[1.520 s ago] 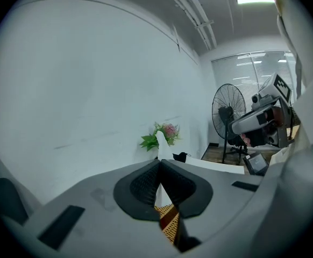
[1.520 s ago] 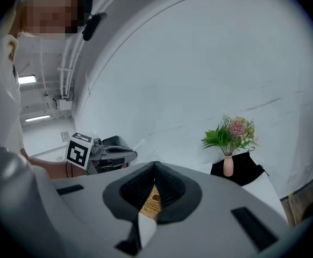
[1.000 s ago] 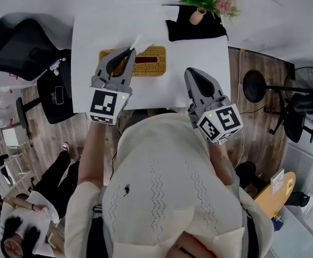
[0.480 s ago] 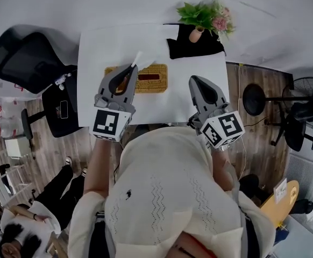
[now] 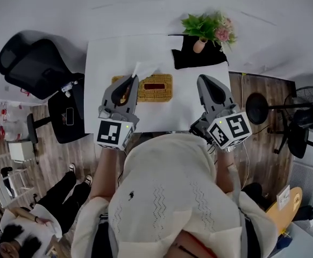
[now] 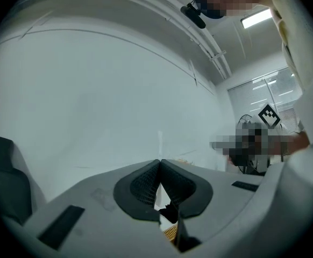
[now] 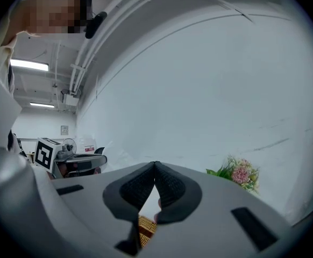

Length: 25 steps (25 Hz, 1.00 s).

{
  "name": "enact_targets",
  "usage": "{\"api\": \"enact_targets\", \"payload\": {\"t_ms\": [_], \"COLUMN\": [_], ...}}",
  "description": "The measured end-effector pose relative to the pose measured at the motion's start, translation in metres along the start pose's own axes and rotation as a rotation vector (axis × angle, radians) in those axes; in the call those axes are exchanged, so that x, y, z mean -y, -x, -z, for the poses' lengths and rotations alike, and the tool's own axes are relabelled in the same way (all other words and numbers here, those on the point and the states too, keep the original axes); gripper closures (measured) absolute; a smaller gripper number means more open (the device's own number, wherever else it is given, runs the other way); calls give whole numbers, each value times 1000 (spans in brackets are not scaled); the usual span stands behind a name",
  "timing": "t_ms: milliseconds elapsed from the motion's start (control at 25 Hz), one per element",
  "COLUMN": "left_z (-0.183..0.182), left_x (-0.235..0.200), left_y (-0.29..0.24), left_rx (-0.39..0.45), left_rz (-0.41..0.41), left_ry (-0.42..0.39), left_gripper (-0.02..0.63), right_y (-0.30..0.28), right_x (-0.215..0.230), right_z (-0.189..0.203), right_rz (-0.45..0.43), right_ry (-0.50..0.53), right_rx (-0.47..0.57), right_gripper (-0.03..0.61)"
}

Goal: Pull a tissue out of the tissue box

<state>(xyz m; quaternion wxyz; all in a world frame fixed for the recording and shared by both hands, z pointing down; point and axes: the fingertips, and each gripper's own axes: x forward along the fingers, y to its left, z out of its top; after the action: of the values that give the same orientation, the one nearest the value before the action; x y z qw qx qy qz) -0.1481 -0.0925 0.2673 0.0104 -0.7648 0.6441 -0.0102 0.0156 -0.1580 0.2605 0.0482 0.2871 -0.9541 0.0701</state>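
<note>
Head view: left gripper [image 5: 132, 79] has its jaws pressed together on a white tissue [image 5: 143, 69], which sticks up past the tips, above the woven tissue box [image 5: 155, 88] on the white counter [image 5: 108, 52]. Left gripper view agrees: pads meet, w/ a thin white edge rising between them. Right gripper [image 5: 207, 80] hangs beside the box, jaws closed on nothing. Pull looks mostly done, imo; can't tell if the tissue's tail is free of the slot. Left to do: lift it clear.
</note>
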Motion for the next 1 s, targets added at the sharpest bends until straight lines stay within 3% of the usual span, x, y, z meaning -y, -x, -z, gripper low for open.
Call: {"api": "enact_targets", "payload": {"t_ms": [320,1000], "left_z": [-18,-31], "left_x": [-15,-21], "left_y": [8,10], "left_rx": [61,105], "left_rz": [-30,-24], "left_ry": [36,36], "left_gripper": [601,601], "right_y": [-10,-14], "right_x": [-13,-18], "right_z": [-21,-29], "right_rz": [-37,-38], "right_ry": [44,64], "right_rx": [32,42], "right_gripper": [577,577]}}
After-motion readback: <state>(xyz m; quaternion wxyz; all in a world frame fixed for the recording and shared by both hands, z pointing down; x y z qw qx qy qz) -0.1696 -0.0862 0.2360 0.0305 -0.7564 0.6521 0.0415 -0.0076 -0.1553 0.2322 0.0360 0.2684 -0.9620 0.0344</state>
